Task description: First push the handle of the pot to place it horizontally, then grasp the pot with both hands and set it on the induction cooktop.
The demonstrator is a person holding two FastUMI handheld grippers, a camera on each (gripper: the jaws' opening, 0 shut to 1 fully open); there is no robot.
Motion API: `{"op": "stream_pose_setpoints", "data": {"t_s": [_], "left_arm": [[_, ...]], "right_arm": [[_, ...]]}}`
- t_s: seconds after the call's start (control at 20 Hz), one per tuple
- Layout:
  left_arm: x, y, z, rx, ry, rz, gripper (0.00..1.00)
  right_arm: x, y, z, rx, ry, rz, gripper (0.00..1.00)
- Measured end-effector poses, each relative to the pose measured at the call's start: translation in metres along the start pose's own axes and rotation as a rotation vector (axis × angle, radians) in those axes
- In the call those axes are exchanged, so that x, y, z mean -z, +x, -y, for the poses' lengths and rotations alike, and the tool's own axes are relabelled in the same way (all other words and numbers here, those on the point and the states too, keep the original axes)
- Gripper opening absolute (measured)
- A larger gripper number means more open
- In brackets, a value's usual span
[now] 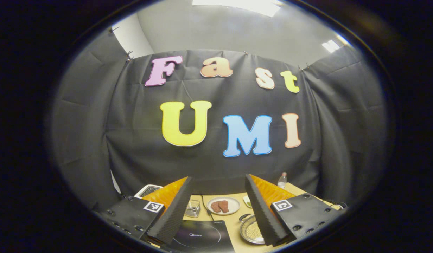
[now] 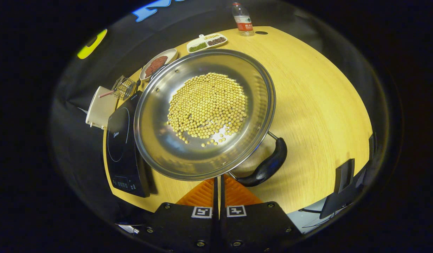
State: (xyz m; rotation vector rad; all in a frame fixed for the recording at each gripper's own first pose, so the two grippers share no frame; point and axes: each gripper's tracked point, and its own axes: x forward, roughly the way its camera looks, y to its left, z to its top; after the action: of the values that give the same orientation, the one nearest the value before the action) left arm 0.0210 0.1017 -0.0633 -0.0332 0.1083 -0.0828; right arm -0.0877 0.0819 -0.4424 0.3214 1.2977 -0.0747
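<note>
Polished steel, round and shallow, the pot [image 2: 205, 112] sits on the pale wood-grain table [image 2: 318, 105] with a heap of small yellow soybeans [image 2: 207, 105] spread across its floor. One curved black handle [image 2: 267, 165], smooth and glossy, hangs on thin wire arms at the pot's near rim and lies close to the table surface; a second dark handle just shows at the far rim. The pot stands just beside the induction cooktop [image 2: 123, 147], a flat black glass slab with one ring marked on it, and its rim overlaps the cooktop's edge in the right gripper view.

The right gripper [image 2: 219, 182] has its two orange-ribbed fingers drawn nearly together, only a thin slit between them, directly under the pot's near rim beside the handle's wire; whether they pinch anything cannot be told. The left gripper [image 1: 216, 207] is raised, its two black foam-faced fingers spread wide with nothing between them.

Beyond the pot are one white plate of brown meat pieces [image 2: 156, 64], one divided white dish [image 2: 206, 42] of green and dark grains, one clear plastic bottle [image 2: 242, 19], one wire basket [image 2: 124, 88] and one cream-coloured appliance [image 2: 100, 107]. To the pot's right the table is open wood out to its curved edge.
</note>
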Motion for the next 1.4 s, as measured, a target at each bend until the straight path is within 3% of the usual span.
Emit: {"op": "stream_pose_setpoints", "data": {"t_s": [0.1, 0.15, 0.3, 0.55, 1.15, 1.4], "left_arm": [[0.000, -0.002, 0.007, 0.032, -0.001, 0.004, 0.96], [-0.001, -0.003, 0.010, 0.048, 0.001, 0.007, 0.93], [0.002, -0.001, 0.018, 0.077, 0.006, 0.003, 0.99], [-0.002, 0.000, 0.041, 0.099, 0.038, 0.002, 0.96], [0.012, 0.046, 0.109, 0.054, -0.002, -0.015, 0.99], [0.026, 0.060, 0.120, 0.032, 0.013, -0.043, 0.95]], "right_arm": [[-0.003, 0.000, 0.009, 0.023, 0.002, 0.013, 0.01], [-0.004, 0.002, 0.014, 0.036, 0.002, 0.018, 0.01], [-0.008, 0.003, 0.030, 0.074, 0.012, 0.036, 0.01], [-0.016, 0.001, 0.048, 0.065, 0.040, 0.044, 0.04], [-0.075, -0.004, 0.100, 0.099, -0.072, 0.060, 0.04], [-0.100, 0.001, 0.114, 0.111, -0.127, 0.057, 0.04]]}}
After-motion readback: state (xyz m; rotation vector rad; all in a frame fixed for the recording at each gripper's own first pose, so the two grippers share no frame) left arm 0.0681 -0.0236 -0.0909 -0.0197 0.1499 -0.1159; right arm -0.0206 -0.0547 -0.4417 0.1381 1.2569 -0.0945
